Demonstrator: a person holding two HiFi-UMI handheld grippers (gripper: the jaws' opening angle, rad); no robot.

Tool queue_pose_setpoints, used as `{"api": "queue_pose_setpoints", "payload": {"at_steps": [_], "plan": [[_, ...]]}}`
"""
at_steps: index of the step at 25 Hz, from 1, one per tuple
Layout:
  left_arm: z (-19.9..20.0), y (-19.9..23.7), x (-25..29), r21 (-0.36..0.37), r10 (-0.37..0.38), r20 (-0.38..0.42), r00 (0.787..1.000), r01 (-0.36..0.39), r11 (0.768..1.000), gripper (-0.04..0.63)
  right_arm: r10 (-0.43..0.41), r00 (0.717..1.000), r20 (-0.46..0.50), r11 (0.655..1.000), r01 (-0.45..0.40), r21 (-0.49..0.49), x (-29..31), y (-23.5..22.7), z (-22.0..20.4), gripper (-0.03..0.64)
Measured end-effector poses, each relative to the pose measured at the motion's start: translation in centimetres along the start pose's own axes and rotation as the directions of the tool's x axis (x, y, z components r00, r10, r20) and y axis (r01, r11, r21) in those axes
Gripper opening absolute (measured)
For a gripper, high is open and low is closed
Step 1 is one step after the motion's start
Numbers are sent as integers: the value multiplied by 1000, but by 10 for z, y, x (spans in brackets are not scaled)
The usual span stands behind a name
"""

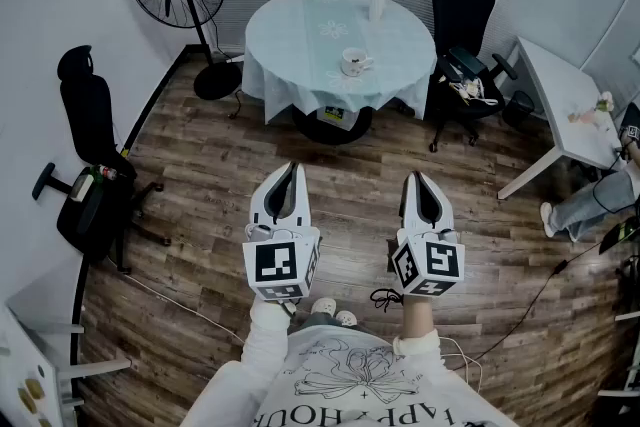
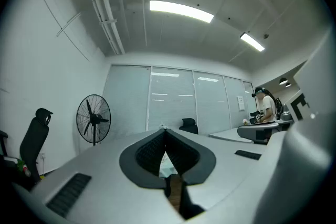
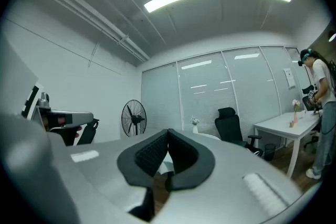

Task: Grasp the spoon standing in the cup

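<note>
While cup sits on table, left claw, right claw pressed together, empty; shirt lettering "HOU".

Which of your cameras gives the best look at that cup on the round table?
The head view: the cup stands in plain sight on the round table. In the gripper views the left claw and the right claw themselves block the table; only a pale sliver shows between their jaws, no cup.
</note>
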State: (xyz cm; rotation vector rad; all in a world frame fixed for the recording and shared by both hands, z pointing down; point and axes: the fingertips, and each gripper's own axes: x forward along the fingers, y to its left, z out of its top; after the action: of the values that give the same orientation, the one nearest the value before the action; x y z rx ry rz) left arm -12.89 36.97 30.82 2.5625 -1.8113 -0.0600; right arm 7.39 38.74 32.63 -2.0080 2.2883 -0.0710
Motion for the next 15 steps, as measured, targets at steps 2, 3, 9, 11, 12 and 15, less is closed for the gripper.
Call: {"api": "queue_pose_setpoints", "payload": {"at_steps": [2,3,9,11,12,15], "plan": [[1,2,-1,-2,-3,1,1000,3,1000,6,0,1000,-2,1000,0,-1,0,3,0,11],[3,3,-1,-2,-5,3,1000,5,1000,6,0,1000,-3,1000,0,-2,0,4,0,11],[-1,12,3,-5,-4,6,1000,4,1000,6,6,1000,11,1000,-6,-13,7,11,0,11],[0,15,5,-4,-8,8,1000,8,1000,6,2,1000,21,1000,-1,-20,9,13,1,11],[1,16,5,-2,-11,11,1000,11,1000,6,-1,1000,26,1000,2,-22,9,14,1,11],[3,19,5,2,-21,16,1000,21,1000,6,-7,999,37,1000,8,-20,9,18,2,12]]}}
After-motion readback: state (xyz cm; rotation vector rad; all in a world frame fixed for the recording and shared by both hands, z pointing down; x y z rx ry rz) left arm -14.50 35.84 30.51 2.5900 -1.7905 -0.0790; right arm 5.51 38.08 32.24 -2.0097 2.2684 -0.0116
